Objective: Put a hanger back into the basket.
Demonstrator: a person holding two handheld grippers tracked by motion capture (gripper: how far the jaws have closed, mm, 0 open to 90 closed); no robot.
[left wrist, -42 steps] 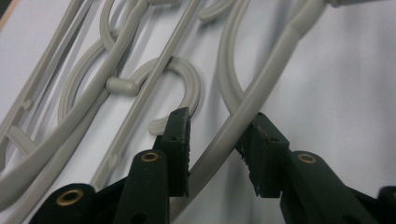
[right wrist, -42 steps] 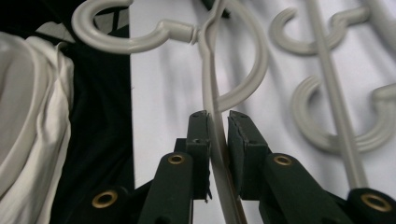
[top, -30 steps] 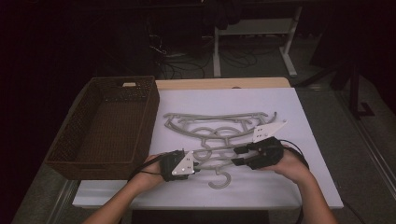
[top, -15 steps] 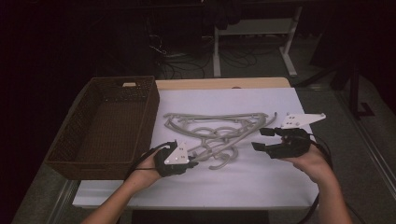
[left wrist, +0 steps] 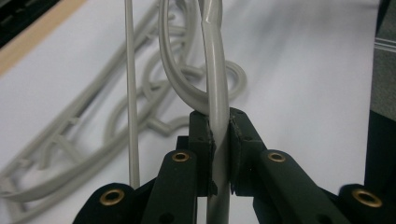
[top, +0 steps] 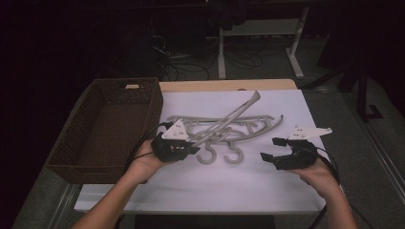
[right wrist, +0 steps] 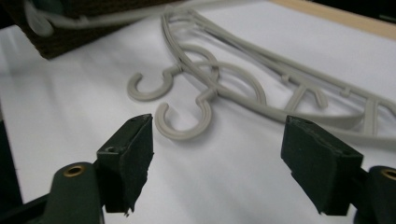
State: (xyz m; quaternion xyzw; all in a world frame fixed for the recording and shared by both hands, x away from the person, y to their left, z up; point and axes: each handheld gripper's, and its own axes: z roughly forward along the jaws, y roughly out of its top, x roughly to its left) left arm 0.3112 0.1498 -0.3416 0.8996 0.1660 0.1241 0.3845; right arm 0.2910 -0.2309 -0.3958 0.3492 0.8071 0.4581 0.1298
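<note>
With our left gripper clamped on the raised hanger, right gripper fingers just spread empty, we lift clear toward the basket.

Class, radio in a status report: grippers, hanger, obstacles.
Left gripper shut on lifted hanger. Right gripper open, jaws just widened, nothing between. Two hangers lie beneath; basket left.

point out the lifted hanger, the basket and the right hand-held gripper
lifted hanger (top: 239,112), high view, on its raised arm
basket (top: 71,164), high view, on its near wall
right hand-held gripper (top: 273,149), high view, midway between its open fingertips
</note>
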